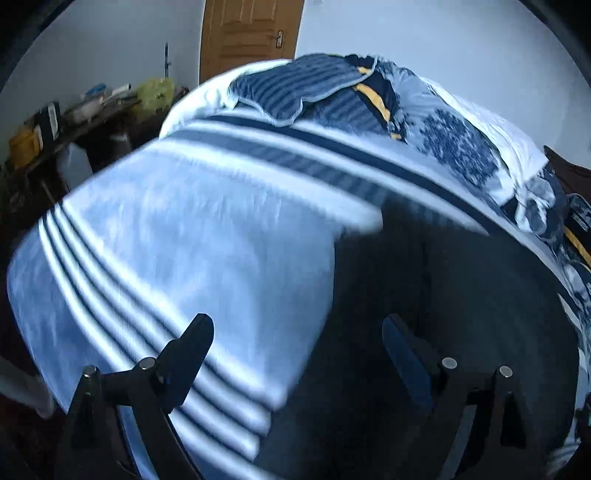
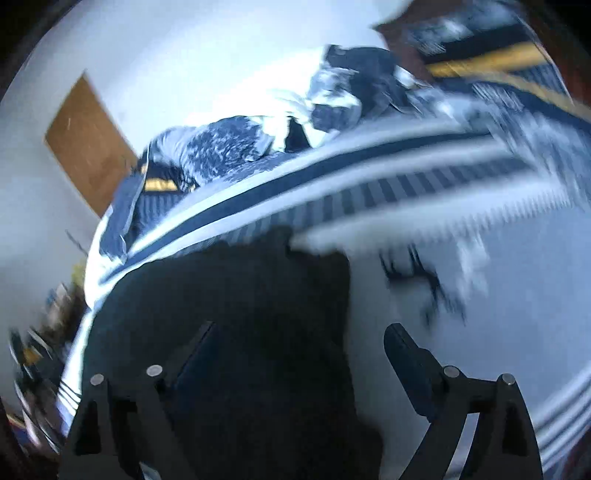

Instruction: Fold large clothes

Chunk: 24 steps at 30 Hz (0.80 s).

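Jaws of both grippers apart and empty, soft dark garment (image 1: 424, 314) on striped bedspread (image 1: 177, 240)

Matt dark cloth garment (image 1: 443, 314) on soft striped cloth bedspread (image 1: 184, 240); varnished wooden door (image 1: 251, 33).

Both wrist views look steeply down, close over the bed (image 1: 184, 229), sharing the dark garment (image 2: 240, 314).

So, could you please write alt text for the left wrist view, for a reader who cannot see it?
A dark garment lies spread on a bed with a blue and white striped cover, below the left gripper, whose jaws stand open with nothing between them. Rumpled patterned bedding sits at the far end, a wooden door behind. The picture is motion-blurred.
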Tool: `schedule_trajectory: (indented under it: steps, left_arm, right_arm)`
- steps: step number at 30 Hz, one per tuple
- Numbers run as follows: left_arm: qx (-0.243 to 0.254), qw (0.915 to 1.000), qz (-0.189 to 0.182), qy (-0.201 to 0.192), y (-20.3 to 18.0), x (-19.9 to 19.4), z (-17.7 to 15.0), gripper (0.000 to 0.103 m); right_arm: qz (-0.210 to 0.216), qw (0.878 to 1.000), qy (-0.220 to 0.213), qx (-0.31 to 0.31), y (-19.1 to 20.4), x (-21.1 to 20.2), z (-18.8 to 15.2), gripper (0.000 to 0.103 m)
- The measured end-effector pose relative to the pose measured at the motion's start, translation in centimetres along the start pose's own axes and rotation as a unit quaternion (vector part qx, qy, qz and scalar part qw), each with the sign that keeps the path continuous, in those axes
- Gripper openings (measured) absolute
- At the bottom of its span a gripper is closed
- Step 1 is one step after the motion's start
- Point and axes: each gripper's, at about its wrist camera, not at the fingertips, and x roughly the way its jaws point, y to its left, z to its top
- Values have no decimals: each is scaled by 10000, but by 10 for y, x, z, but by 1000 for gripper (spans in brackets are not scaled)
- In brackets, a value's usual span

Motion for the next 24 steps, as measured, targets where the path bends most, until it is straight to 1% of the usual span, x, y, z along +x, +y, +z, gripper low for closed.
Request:
schedule_trajectory:
  steps: [1,2,3,4,5,6,7,8,9,10,11,12,13,14,16,17,18,19,20,21,22,23,24]
  left_arm:
    - [-48,9999,-75,75,3,2,-12,88]
    - [-85,9998,-131,115,4,-2,-14,84]
    - [-74,9997,-200,-105,3,-10,-12,84]
    - [-118,9993,-182,-320,5,-12,-10,85]
    - [-125,9994,-55,-308,5,-8,-10,85]
    - [-69,10000,-11,-63,3,2,-8,84]
    - [11,9998,2,200,1,11,-8,74]
    - [87,9994,18,348,0,15,-11,64]
    - [181,9985,41,508,-4,22,-12,45]
    - [219,9979,-34,601,-5,25,-14,23]
    - [233,9976,-119,635,-5,23,-17,10]
    - [246,9975,-128,644,-5,22,-20,4]
    - [284,9977,-56,610,-6,22,-22,4]
    - [324,9975,18,621,-7,23,-22,4]
    - [416,9958,196,796,-13,28,-23,4]
    - [455,9949,294,849,-14,31,-23,4]
    - [493,9943,391,863,-15,32,-23,4]
    - [512,9941,434,851,-15,31,-24,4]
    - [518,9944,433,812,-15,27,-25,4]
    - [490,9952,364,762,-14,22,-26,7]
    - [433,9961,263,716,-11,17,-26,16]
    - [356,9968,174,688,-6,16,-25,27]
    - [209,9977,110,633,-1,10,-25,54]
  right_arm:
    - [58,9998,101,164,-6,2,-11,87]
    - [-24,9990,285,334,-11,5,-18,71]
    - [41,9991,289,299,-8,3,-16,65]
    - [53,9996,184,185,-2,3,-14,64]
    - [-47,9998,163,60,2,5,-14,62]
    - [-138,9995,300,-14,5,11,-16,60]
    - [-192,9985,503,-83,8,19,-18,49]
    - [-316,9970,693,-157,9,25,-21,32]
    - [-462,9953,827,-202,11,31,-23,26]
    - [-477,9954,808,-209,11,30,-24,12]
    - [-505,9958,741,-208,12,26,-26,6]
    - [-593,9960,637,-191,12,19,-27,5]
    - [-698,9956,598,-175,12,13,-30,3]
    - [-919,9938,597,-166,11,11,-34,3]
    - [-1313,9886,705,-229,12,22,-31,3]
    - [-1392,9869,766,-278,15,24,-32,3]
    - [-1433,9857,821,-337,17,28,-31,3]
    - [-1347,9873,765,-351,19,27,-31,3]
    - [-1251,9894,663,-324,19,22,-31,4]
    - [-1118,9919,545,-244,18,13,-32,4]
    - [-986,9938,485,-143,12,5,-36,6]
    - [-779,9960,433,27,8,-1,-38,16]
    - [-525,9975,410,250,2,-9,-40,25]
